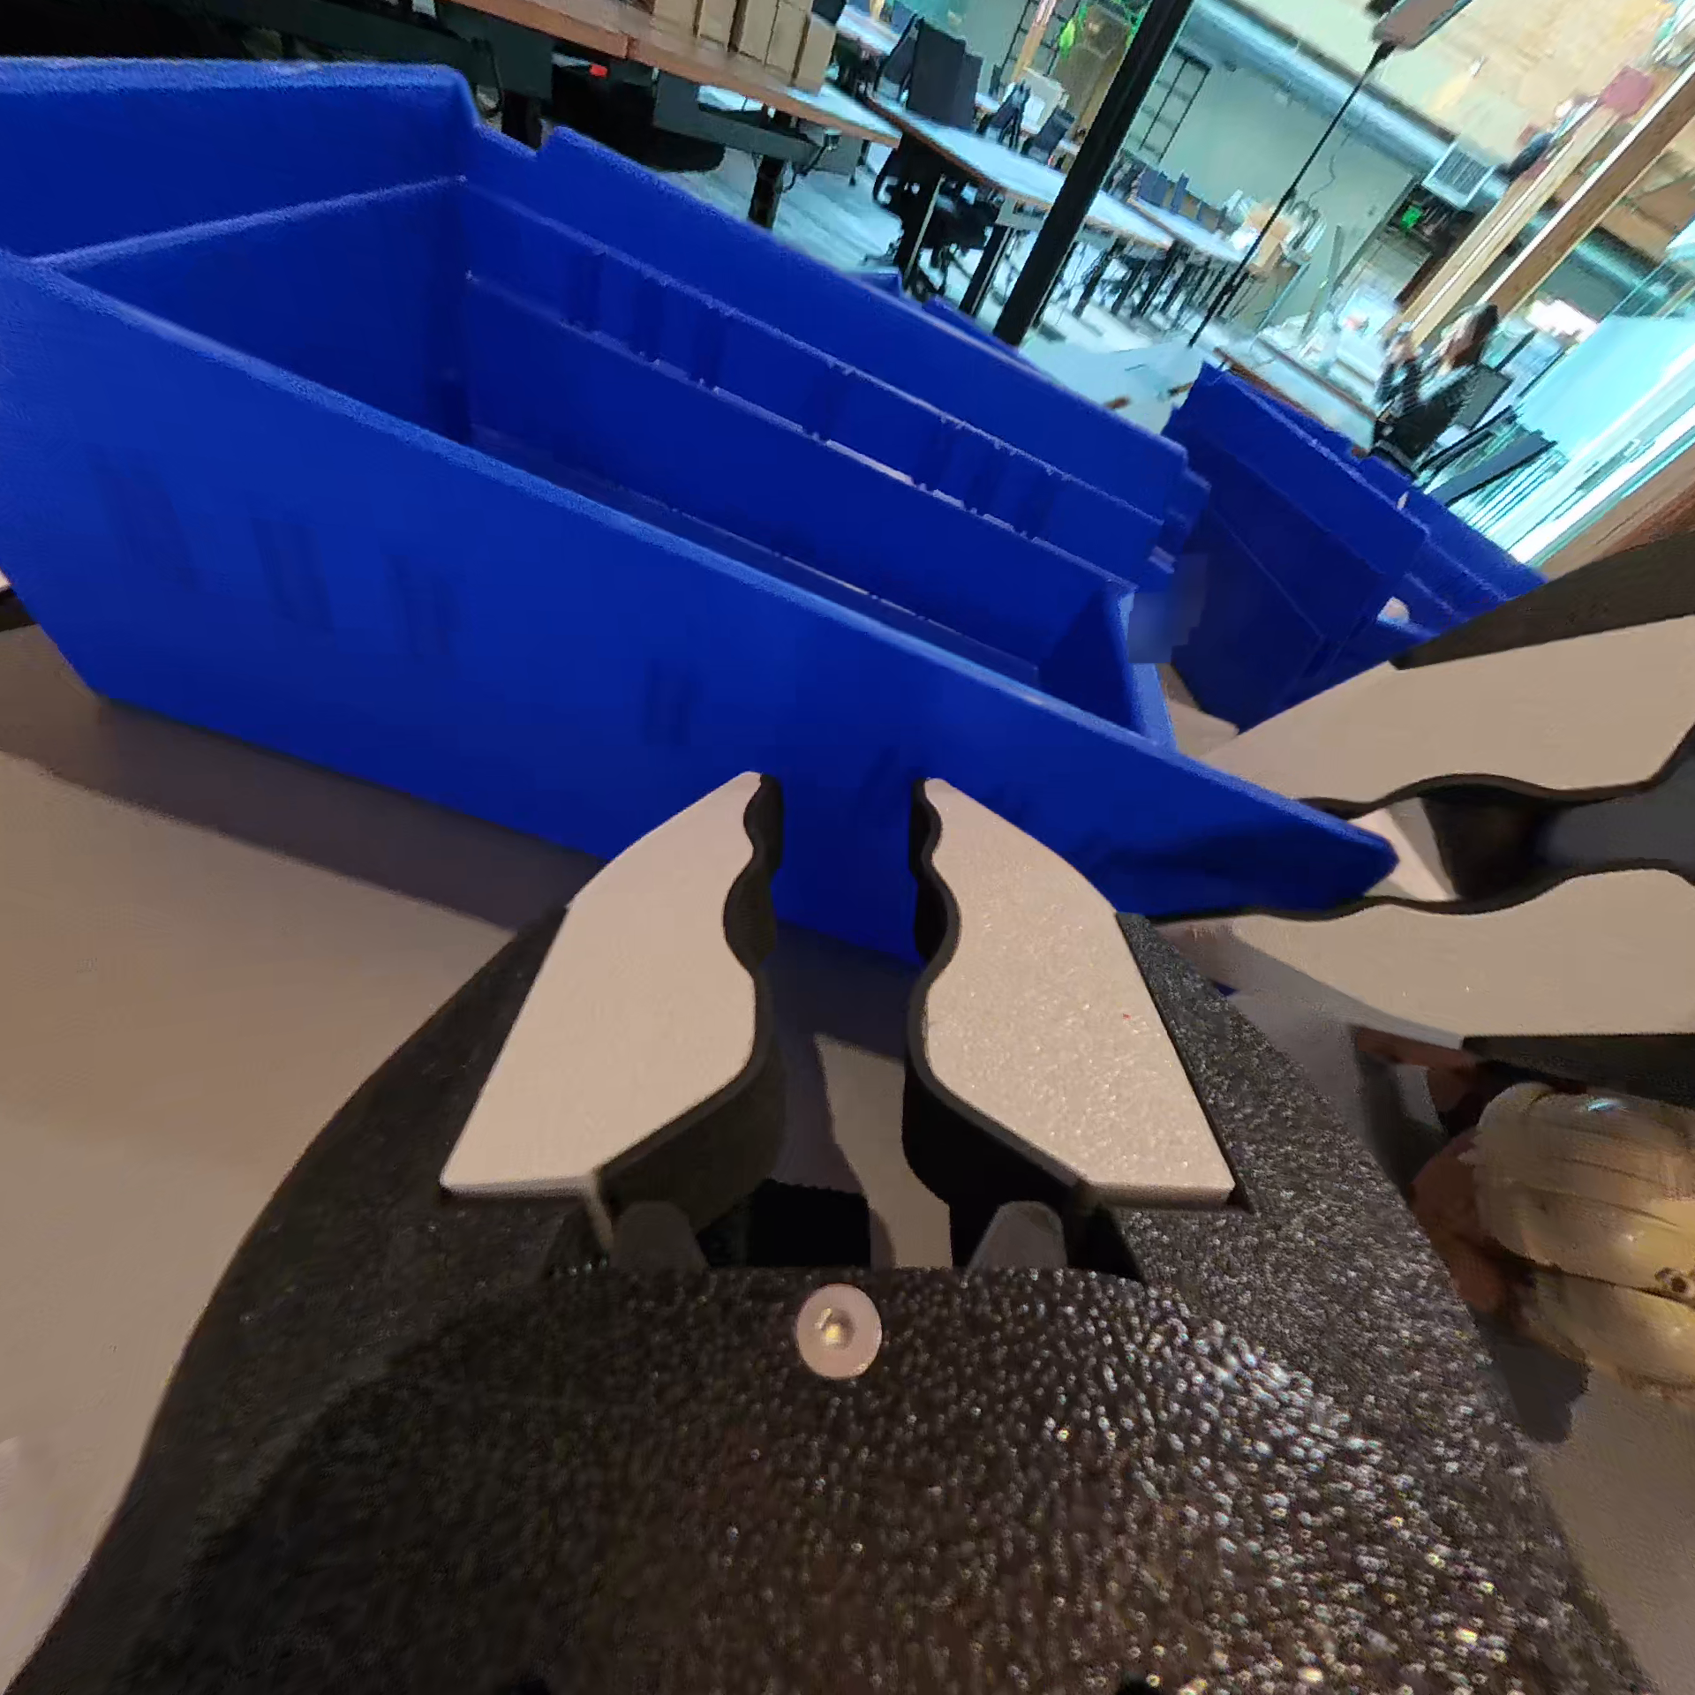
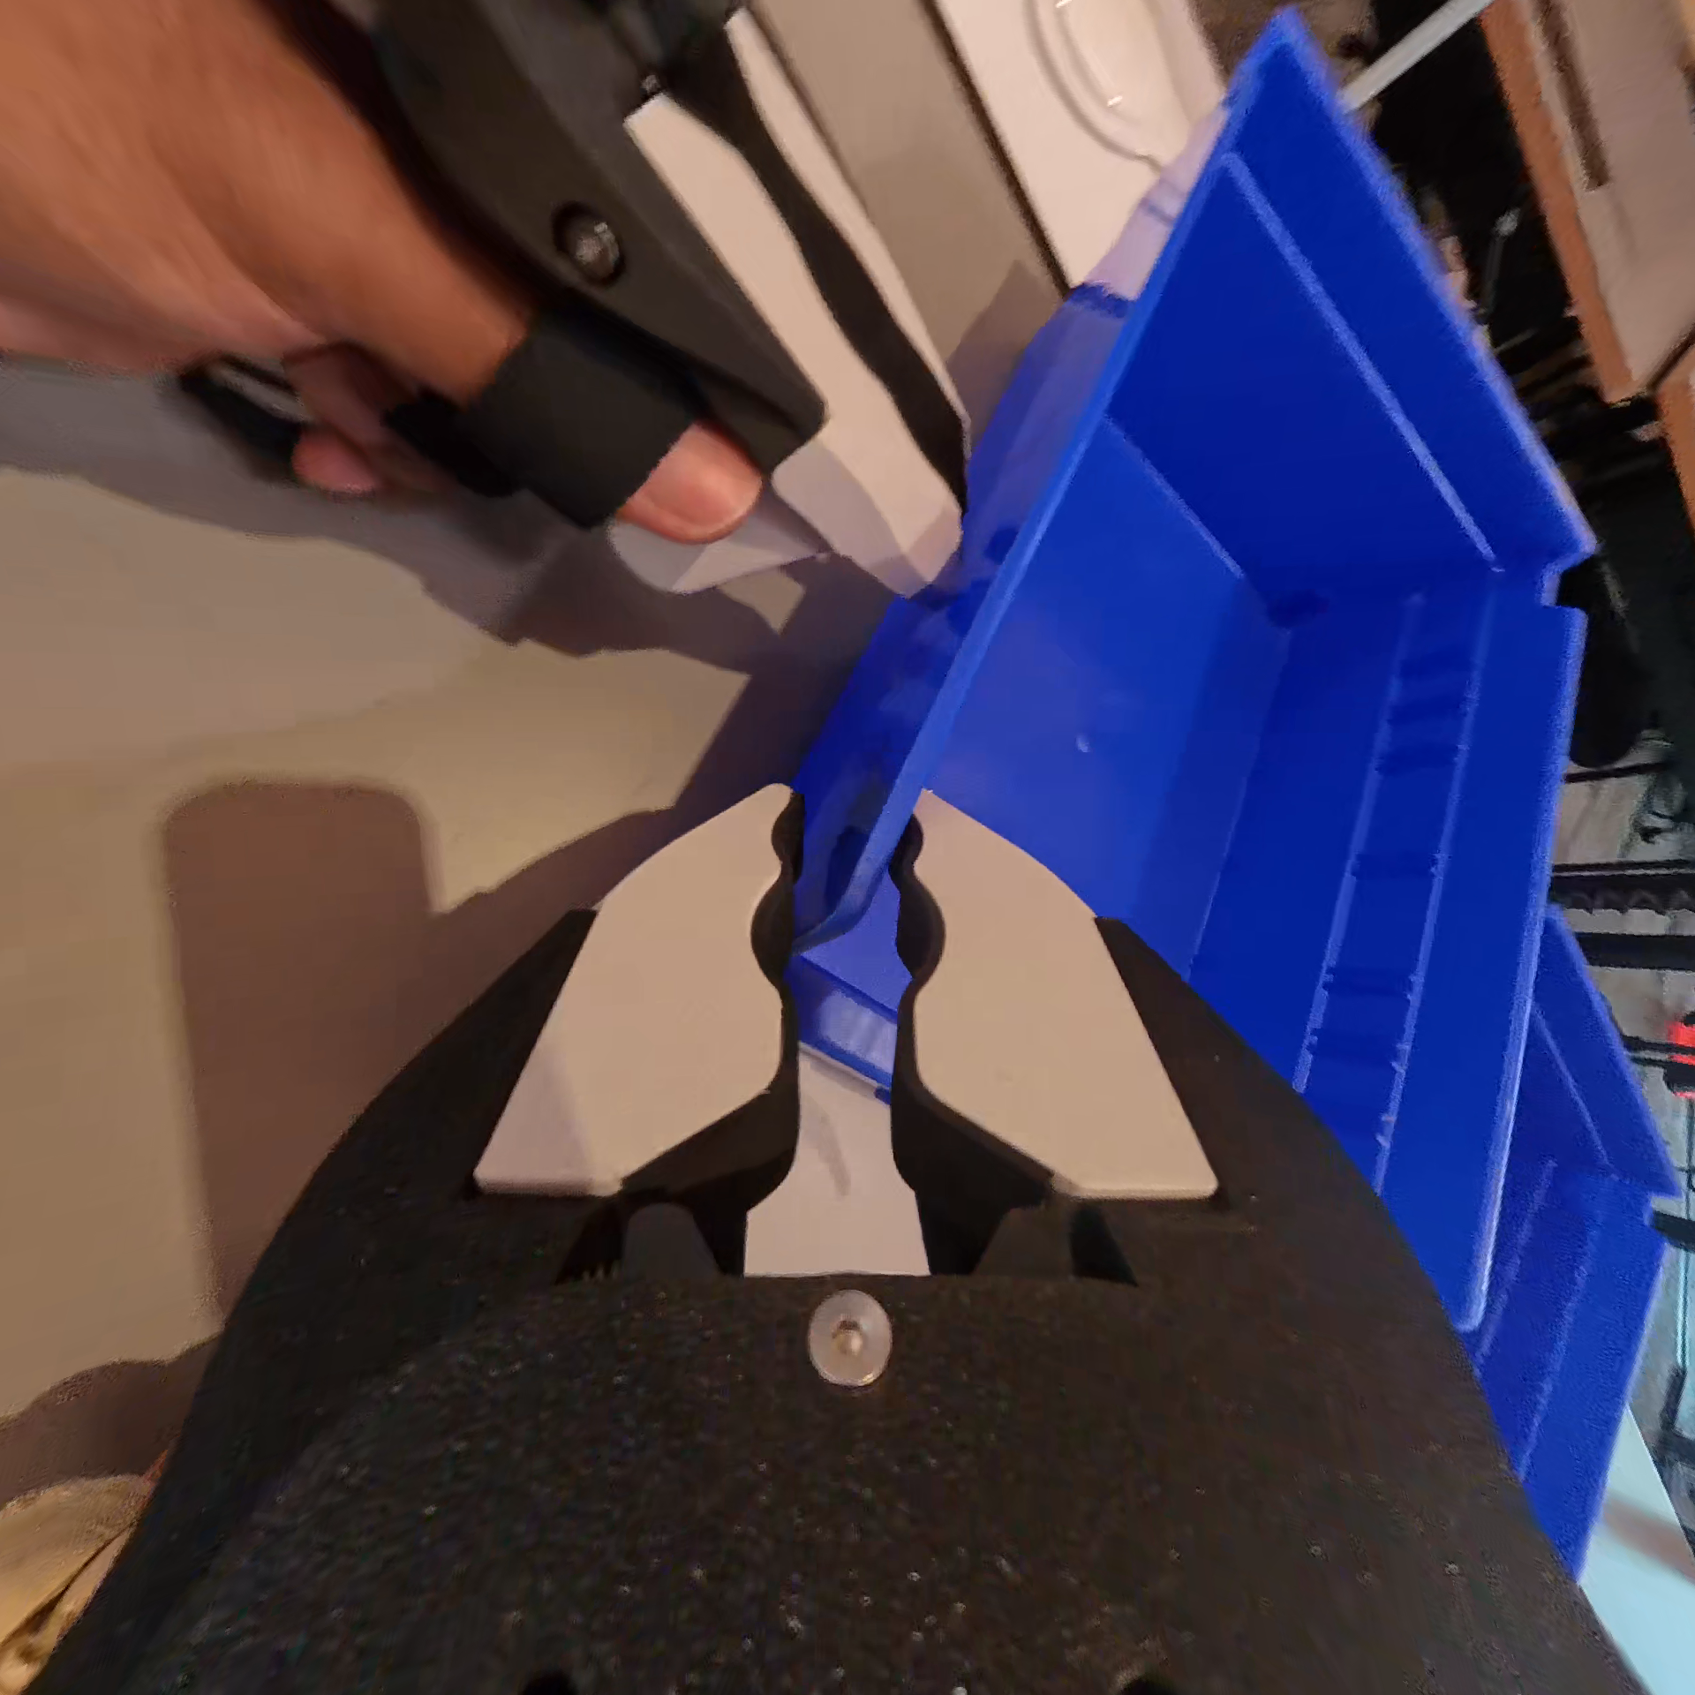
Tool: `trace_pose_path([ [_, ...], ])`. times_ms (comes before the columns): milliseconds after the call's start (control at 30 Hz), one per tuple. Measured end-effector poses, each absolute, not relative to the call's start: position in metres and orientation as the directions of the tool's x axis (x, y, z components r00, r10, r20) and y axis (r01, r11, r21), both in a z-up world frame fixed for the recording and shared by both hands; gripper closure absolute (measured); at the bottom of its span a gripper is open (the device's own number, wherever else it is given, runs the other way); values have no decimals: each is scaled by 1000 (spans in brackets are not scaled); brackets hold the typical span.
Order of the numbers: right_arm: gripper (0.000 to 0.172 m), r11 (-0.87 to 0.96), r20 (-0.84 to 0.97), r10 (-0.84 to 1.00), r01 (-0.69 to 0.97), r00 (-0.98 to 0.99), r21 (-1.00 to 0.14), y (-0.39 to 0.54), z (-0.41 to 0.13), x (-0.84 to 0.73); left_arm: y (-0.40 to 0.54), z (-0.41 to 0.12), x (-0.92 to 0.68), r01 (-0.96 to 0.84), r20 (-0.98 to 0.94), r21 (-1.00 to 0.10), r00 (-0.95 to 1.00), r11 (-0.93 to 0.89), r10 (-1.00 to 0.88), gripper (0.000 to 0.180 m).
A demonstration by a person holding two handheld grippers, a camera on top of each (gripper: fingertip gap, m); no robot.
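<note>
A large blue plastic bin (image 1: 459, 596) stands on a grey table (image 1: 229, 917). My left gripper (image 1: 844, 784) is open, with its fingertips at the bin's outer side wall below the rim and nothing between the pads. It also shows in the right wrist view (image 2: 917, 514), held by a hand (image 2: 183, 183) against that wall. My right gripper (image 2: 848, 807) straddles the near corner of the bin (image 2: 1192, 642). The thin wall crosses the gap at a slant and the pads do not clamp it. In the left wrist view the right gripper (image 1: 1179, 839) has one finger on each side of that corner.
A second blue bin (image 1: 1284, 514) stands just beyond the first and shows under its far side (image 2: 1605, 1376). Cardboard boxes (image 2: 1578, 183) sit past the table edge. Tables and chairs fill the room behind (image 1: 1009, 165). The tabletop (image 2: 275, 688) lies to the left. Across from one pair of fingers to the other is roughly 7 cm.
</note>
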State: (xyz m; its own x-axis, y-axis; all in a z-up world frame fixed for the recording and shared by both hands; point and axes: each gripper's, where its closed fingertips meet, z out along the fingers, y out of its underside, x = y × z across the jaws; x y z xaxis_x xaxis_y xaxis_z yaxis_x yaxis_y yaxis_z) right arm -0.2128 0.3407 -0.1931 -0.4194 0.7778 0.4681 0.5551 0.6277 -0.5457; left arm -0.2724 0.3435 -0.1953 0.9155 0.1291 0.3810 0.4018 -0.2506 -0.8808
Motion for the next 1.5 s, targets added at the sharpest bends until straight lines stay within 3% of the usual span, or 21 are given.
trace_pose_path([
  [133,150,635,401,769,519,-498,-572,325,-197,-208,333,-201,-271,386,358,-878,922,-284,147,150],
  [233,141,614,371,770,446,-519,-651,325,-169,-199,326,-197,-265,373,345,-890,927,-263,148,148],
  [267,134,586,371,791,427,-487,-689,334,-155,-196,323,-194,-263,353,322,-901,934,-251,158,146],
  [367,134,459,379,888,430,-262,-778,401,-117,-190,317,-174,-254,231,196,-954,963,-190,185,140],
  [500,130,211,239,971,505,-9,-837,492,-122,-173,320,-138,-214,-104,-120,-988,981,-111,153,138],
  [600,124,120,160,987,578,19,-807,515,-152,-169,331,-135,-172,-299,-305,-948,951,-111,46,138],
  [700,117,118,132,991,648,-27,-752,510,-180,-171,338,-164,-163,-370,-381,-892,925,-259,-9,139],
  [800,114,174,176,982,667,-65,-725,501,-184,-173,335,-173,-173,-361,-382,-882,924,-302,12,140],
  [933,124,221,125,974,650,-191,-728,470,-182,-170,319,-177,-206,-298,-364,-873,925,-387,109,142],
  [1100,128,269,99,951,628,-292,-731,450,-180,-162,297,-176,-216,-295,-368,-879,919,-375,141,142],
  [1333,122,192,166,981,603,-100,-774,516,-145,-83,279,-157,-182,-448,-473,-872,875,-197,102,142],
  [1500,122,-22,144,973,687,183,-726,594,-187,46,274,-167,-153,-544,-552,-827,833,-143,20,144],
])
